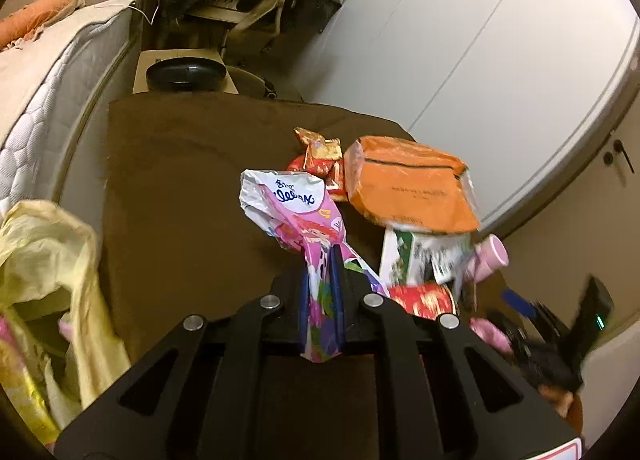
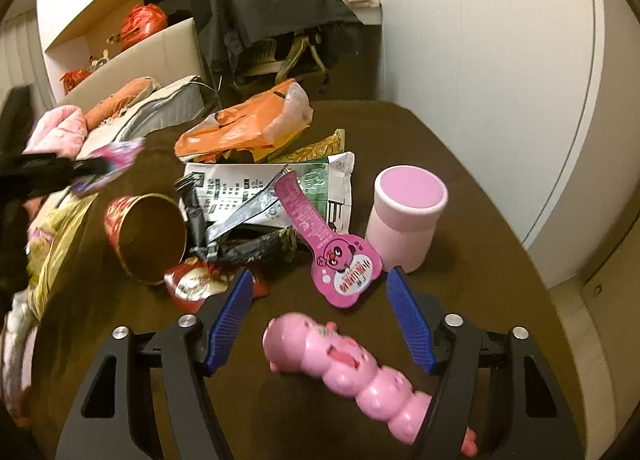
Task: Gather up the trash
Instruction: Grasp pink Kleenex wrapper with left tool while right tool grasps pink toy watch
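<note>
Yellow plastic bag (image 1: 44, 260), crumpled, mouth open, at the far left edge of the brown table (image 1: 180, 180); pink and gold wrappers lie inside it.

Left gripper (image 1: 322, 264): jaws pressed narrow on a pink-and-white tissue wrapper (image 1: 296, 212), held above the tabletop, its crumpled top standing clear of the fingers.

Gold-and-red snack wrappers (image 1: 324, 156), behind the tissue wrapper, touching the orange bag.

Orange plastic bag (image 1: 408, 184), lying on top of the litter pile, overlapping a white-and-green printed packet (image 2: 264, 188).

Red paper cup (image 2: 146, 236), on its side, mouth toward the right wrist camera, just beside a black crumpled wrapper (image 2: 248, 248) and a red foil wrapper (image 2: 196, 286).

Pink peel-off lid (image 2: 332, 256), cartoon face printed, leaning on the printed packet.

Pink plastic cup (image 2: 404, 220), upright, near the table's right edge.

Right gripper (image 2: 320, 288): jaws spread wide, blue pads (image 2: 230, 320) either side of a pink pig-shaped bottle (image 2: 352, 368) lying on the table, neither pad touching it.
</note>
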The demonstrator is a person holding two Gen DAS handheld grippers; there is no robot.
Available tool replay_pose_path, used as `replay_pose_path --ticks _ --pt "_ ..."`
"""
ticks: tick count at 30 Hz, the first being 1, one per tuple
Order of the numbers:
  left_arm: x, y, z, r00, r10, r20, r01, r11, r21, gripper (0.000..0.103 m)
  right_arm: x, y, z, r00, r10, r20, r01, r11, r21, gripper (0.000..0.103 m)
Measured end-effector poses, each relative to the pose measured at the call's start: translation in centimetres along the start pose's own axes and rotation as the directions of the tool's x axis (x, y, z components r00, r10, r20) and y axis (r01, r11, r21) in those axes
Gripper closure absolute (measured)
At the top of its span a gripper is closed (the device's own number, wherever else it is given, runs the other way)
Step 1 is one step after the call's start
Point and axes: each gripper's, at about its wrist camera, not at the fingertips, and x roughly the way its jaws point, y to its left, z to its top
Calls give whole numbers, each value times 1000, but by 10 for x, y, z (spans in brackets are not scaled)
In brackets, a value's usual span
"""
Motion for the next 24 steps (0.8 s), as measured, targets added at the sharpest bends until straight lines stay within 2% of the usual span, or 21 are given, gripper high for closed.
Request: replay_pose_path --ticks 4,9,11,12,19,24 --pt "-10 -2 -17 999 -22 -47 23 1000 4 94 22 -4 9 997 -48 -57 49 999 1 41" --pt "-11 -12 -49 997 16 -77 -12 998 58 94 43 -11 9 989 -79 -121 80 997 4 41" --pt "-8 -14 -60 996 24 -91 -18 998 66 94 48 -13 8 987 -84 -134 86 996 5 54" --pt "-8 -14 -65 995 34 -94 -27 997 70 94 49 -15 7 988 -74 -135 76 997 14 58" --pt "-7 -17 -79 993 52 -106 -43 995 85 94 22 -1 6 997 -63 -46 62 998 -24 58" --pt "-11 -17 -88 993 49 -105 -42 997 70 94 3 14 3 999 -23 -34 21 999 -44 58"
